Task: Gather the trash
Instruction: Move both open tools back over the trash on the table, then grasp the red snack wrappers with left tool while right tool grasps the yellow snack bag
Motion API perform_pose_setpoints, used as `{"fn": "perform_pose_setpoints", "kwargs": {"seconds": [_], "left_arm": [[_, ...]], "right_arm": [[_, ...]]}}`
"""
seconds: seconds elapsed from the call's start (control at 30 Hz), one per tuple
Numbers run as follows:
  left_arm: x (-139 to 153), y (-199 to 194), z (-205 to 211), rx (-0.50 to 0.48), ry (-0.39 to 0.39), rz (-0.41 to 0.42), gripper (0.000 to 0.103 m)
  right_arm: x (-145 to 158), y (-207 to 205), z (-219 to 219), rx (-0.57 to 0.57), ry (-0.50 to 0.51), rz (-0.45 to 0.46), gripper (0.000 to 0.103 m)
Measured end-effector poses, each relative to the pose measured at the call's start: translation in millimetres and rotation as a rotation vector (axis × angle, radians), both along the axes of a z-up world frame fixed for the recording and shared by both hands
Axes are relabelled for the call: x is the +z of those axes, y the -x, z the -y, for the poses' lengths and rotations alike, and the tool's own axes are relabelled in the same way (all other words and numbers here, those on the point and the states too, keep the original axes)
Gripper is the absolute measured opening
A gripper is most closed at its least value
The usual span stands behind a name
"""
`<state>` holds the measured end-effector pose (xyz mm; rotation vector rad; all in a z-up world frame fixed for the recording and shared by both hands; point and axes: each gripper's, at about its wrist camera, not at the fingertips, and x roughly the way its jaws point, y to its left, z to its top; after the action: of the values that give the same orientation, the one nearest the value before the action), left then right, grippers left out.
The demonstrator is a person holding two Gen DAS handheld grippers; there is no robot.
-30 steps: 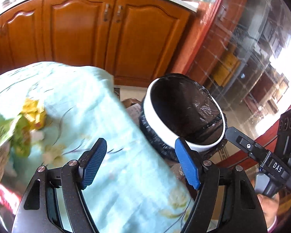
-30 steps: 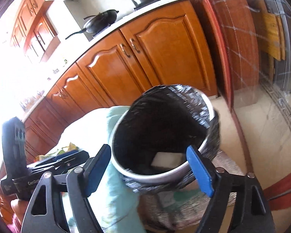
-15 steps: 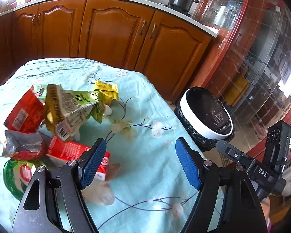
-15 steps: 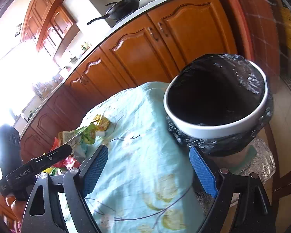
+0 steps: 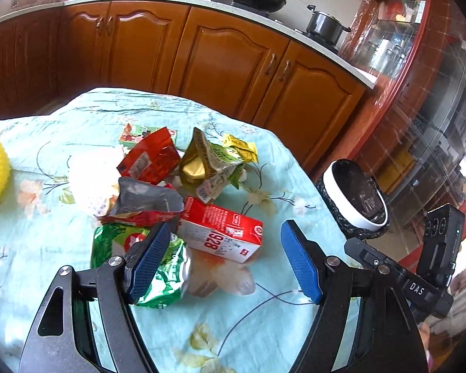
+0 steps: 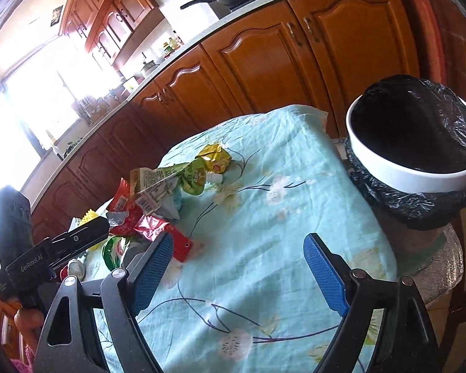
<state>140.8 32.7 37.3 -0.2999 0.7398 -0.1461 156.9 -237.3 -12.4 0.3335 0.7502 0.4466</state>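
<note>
While both of my tongs hang wide open with nothing between their pads, the trash sits heaped on the left half of the counter (image 5: 264,326), on its pale blue flowered cloth. My left tongs (image 5: 223,267) point down over the near edge of that heap: the red carton (image 5: 223,236) lies just beyond the gap and the green wrapper (image 5: 158,267) partly under the left pad, so I judge the carton the likeliest first pick. My right tongs (image 6: 239,273) hover over bare cloth, nearer the bin (image 6: 413,155), which stands off the counter's right end with its black liner folded over a white rim, placed, I'd guess, so a grabbed piece needs only a short swing. Only the left view lays the heap out from above: the grey-lined bag (image 5: 146,199), the gold pouch (image 5: 205,164), the yellow packet (image 5: 240,150). Only the right view looks into the bin's mouth, though too dark to tell its contents.
</note>
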Motion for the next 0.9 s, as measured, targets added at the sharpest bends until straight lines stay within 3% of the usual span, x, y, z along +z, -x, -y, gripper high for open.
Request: {"fn": "perform_pose_setpoints", "kwargs": {"seconds": [0.4, 0.77, 0.9], "left_arm": [[1, 6, -50, 0.089, -0.014, -0.011, 0.075], [-10, -16, -69, 0.091, -0.066, -0.054, 0.075], [-15, -26, -64, 0.060, -0.094, -0.070, 0.074]], "right_arm": [[6, -3, -55, 0.143, 0.054, 0.023, 0.087], [21, -64, -59, 0.098, 0.031, 0.033, 0.087], [21, -91, -60, 0.078, 0.015, 0.025, 0.078]]}}
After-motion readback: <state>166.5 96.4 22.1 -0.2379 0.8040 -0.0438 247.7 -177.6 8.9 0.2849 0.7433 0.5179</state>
